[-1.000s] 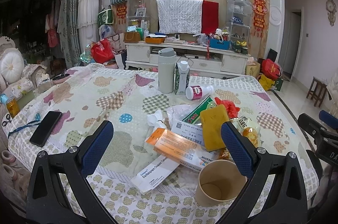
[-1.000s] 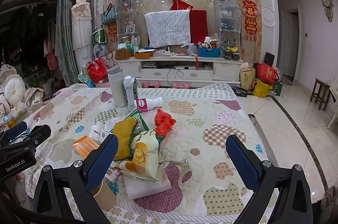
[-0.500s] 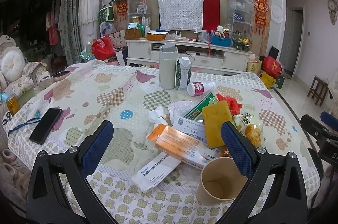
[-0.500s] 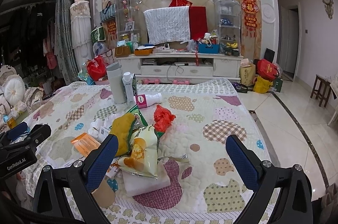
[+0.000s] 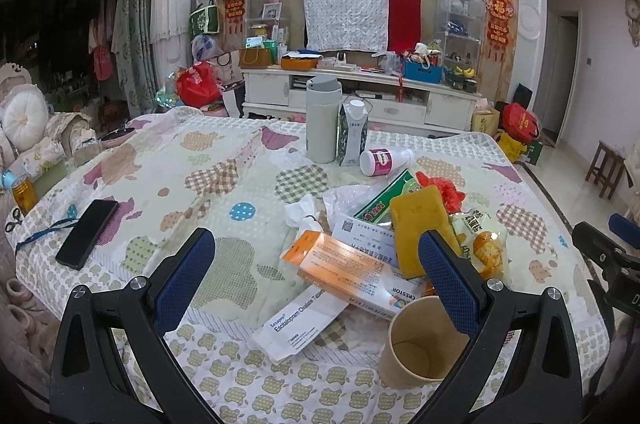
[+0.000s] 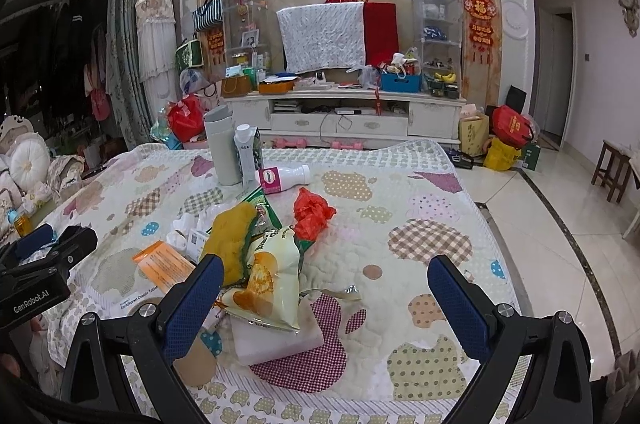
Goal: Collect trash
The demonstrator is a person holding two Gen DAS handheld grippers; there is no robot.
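In the left wrist view the left gripper (image 5: 316, 270) hangs over the quilted table (image 5: 168, 159) with its fingers spread wide and nothing between them. The trash lies in a heap just ahead: an orange box (image 5: 344, 266), a white box (image 5: 298, 324), a yellow sponge (image 5: 418, 224), and a paper cup (image 5: 420, 344) nearest the right finger.

In the right wrist view the right gripper (image 6: 324, 290) is likewise wide apart and empty, above a snack bag (image 6: 268, 280) and a red wrapper (image 6: 312, 212); a white bottle (image 6: 284, 177) lies on its side behind
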